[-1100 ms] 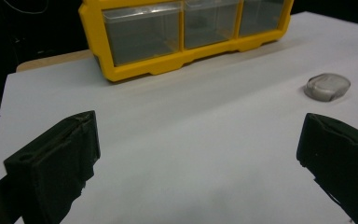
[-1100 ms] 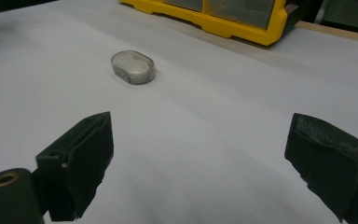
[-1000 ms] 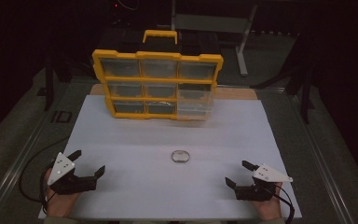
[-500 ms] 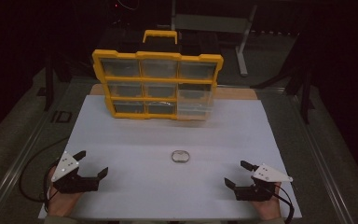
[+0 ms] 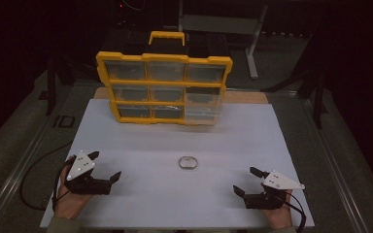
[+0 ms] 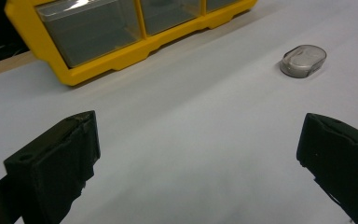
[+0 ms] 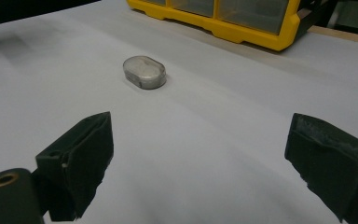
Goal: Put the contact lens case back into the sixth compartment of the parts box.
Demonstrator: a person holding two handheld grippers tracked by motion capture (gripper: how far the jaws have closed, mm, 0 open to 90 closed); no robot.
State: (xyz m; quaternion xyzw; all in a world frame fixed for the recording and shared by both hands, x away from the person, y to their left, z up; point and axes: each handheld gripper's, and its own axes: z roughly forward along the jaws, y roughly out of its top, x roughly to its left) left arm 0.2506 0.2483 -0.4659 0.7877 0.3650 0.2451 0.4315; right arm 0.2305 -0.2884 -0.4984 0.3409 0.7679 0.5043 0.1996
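Observation:
A small clear oval case (image 5: 188, 162) lies flat on the white table top (image 5: 184, 141), near its middle front; it also shows in the left gripper view (image 6: 303, 60) and the right gripper view (image 7: 144, 71). A yellow organizer box (image 5: 164, 87) with clear drawers stands tilted at the back. My left gripper (image 5: 105, 166) rests at the front left, open, nothing between its jaws. My right gripper (image 5: 247, 180) sits at the front right, open and holding nothing. Each gripper is well apart from the case.
The organizer's yellow frame (image 6: 112, 58) runs across the far side of the left gripper view, and its corner (image 7: 242, 28) shows far off in the right gripper view. A wooden strip (image 5: 252, 97) edges the table behind the box. Dark floor and metal legs (image 5: 252, 43) lie beyond.
My left gripper has shifted slightly forward and to the right. The right gripper and the case have stayed put.

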